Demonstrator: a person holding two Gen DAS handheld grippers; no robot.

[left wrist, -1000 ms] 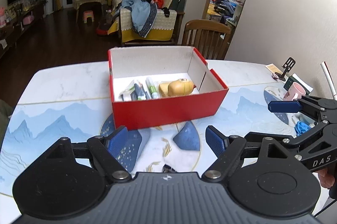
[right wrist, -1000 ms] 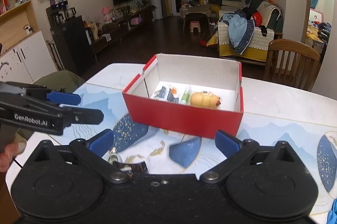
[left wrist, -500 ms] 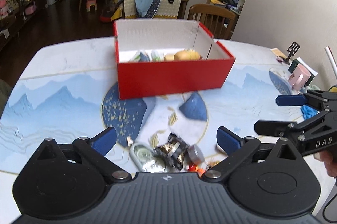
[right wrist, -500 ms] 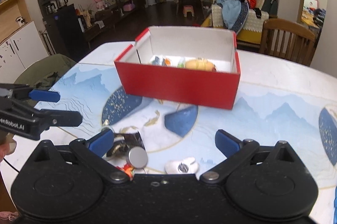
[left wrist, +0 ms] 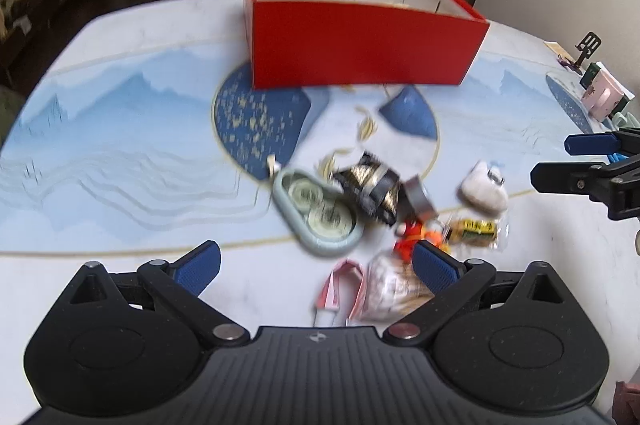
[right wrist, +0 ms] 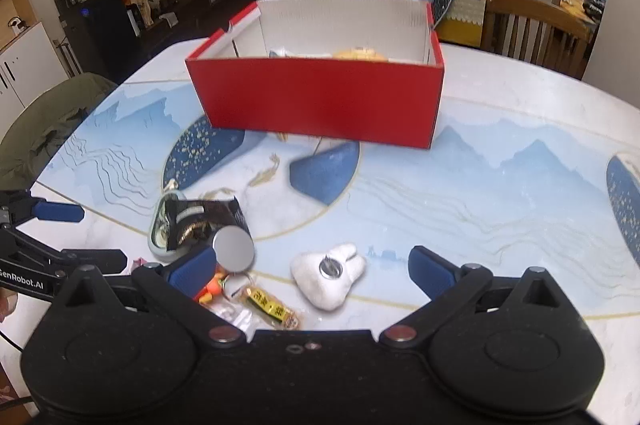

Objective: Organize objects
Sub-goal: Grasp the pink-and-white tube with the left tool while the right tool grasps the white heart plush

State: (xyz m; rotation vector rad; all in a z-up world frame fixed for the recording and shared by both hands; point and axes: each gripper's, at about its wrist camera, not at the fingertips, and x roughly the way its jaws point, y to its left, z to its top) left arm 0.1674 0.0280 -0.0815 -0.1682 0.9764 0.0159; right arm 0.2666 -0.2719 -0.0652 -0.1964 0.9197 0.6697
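Both grippers, left (left wrist: 316,265) and right (right wrist: 312,267), hang released, jaws wide, over the clutter on the bench (right wrist: 500,209). Beyond it stands the red box (right wrist: 320,101); a white plush (right wrist: 328,275) lies between the right gripper's fingers, untouched.

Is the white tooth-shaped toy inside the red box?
No, the white tooth-shaped toy lies on the table in front of the red box, near the other loose bits.

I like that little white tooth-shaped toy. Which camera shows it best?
The right wrist view: the white tooth-shaped toy lies sharp and whole between the open fingers. The left wrist view shows it smaller, blurred, off to the right.
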